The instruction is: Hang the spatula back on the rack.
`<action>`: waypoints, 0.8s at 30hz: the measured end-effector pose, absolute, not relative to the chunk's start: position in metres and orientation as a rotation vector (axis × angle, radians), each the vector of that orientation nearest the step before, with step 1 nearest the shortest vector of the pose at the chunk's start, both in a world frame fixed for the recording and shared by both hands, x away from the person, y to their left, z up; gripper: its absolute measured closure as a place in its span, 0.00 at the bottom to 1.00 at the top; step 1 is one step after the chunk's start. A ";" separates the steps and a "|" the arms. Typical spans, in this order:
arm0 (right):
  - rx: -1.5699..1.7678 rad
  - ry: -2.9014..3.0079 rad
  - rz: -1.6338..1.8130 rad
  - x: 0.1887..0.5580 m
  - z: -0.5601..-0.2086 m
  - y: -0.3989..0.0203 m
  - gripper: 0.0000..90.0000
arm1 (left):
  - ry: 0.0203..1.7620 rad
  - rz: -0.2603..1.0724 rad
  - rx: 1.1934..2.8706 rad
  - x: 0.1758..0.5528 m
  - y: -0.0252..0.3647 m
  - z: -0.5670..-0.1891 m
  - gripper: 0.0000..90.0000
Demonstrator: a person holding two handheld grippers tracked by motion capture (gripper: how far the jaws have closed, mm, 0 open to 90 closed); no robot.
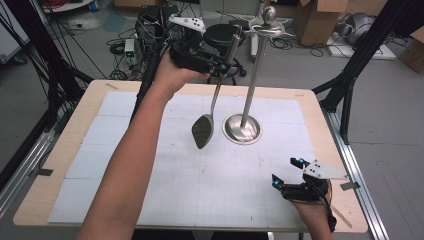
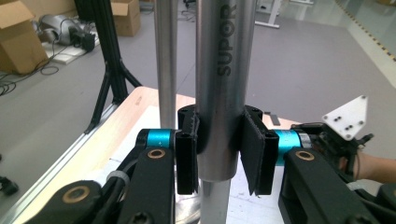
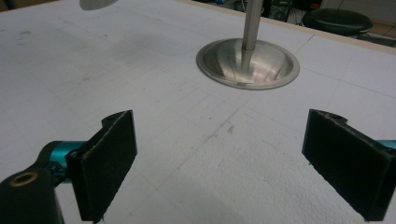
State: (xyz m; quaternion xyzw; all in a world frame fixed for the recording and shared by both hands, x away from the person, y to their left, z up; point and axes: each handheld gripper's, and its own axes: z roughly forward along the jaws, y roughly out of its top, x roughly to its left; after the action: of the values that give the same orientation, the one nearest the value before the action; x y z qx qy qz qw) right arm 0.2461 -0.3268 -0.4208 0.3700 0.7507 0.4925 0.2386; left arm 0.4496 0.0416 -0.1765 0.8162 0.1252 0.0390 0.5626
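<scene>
Your left gripper pinches the ladle by its handle, hanging it in the air beside the stand. You are carrying it to hang. Next, hook it on top. Your right gripper rests spread wide.

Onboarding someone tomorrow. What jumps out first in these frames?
The left gripper, raised over the table's far side, is clamped on the steel handle of a ladle, whose bowl hangs above the white mat. Just to its right stands a tall steel rack with a round dish base. The right gripper rests near the table's near right corner, jaws wide open and holding nothing.
</scene>
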 end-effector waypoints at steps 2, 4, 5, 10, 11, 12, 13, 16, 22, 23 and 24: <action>1.005 2.057 1.349 0.246 -0.421 -0.327 0.10 | 0.300 0.095 1.933 0.452 0.038 -0.177 0.77; 1.008 2.055 1.351 0.246 -0.421 -0.328 0.10 | 0.308 0.100 1.931 0.455 0.036 -0.177 0.77; 1.010 2.054 1.353 0.246 -0.421 -0.328 0.10 | 0.310 0.100 1.934 0.456 0.035 -0.178 0.77; 1.008 2.055 1.353 0.246 -0.421 -0.329 0.10 | 0.323 0.098 1.940 0.460 0.033 -0.180 0.77; 1.006 2.055 1.352 0.247 -0.422 -0.328 0.10 | 0.324 0.095 1.943 0.461 0.031 -0.181 0.77; 1.006 2.055 1.352 0.247 -0.422 -0.328 0.10 | 0.324 0.095 1.943 0.461 0.031 -0.181 0.77; 1.013 2.059 1.353 0.246 -0.422 -0.328 0.10 | 0.323 0.097 1.947 0.461 0.031 -0.182 0.77; 1.011 2.060 1.351 0.247 -0.422 -0.328 0.10 | 0.324 0.092 1.953 0.462 0.028 -0.183 0.77; 1.006 2.062 1.349 0.247 -0.422 -0.328 0.10 | 0.306 0.087 1.969 0.465 0.024 -0.189 0.77; 1.004 2.063 1.347 0.247 -0.422 -0.328 0.10 | 0.307 0.089 1.960 0.465 0.023 -0.189 0.77; 1.004 2.063 1.347 0.247 -0.422 -0.328 0.10 | 0.306 0.094 1.962 0.466 0.022 -0.190 0.77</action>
State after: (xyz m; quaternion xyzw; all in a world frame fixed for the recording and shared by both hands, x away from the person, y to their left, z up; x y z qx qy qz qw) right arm 0.2469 -0.3278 -0.4223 0.3664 0.7531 0.4917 0.2383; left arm 0.4656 0.0216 -0.1898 0.8272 0.1291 0.0395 0.5455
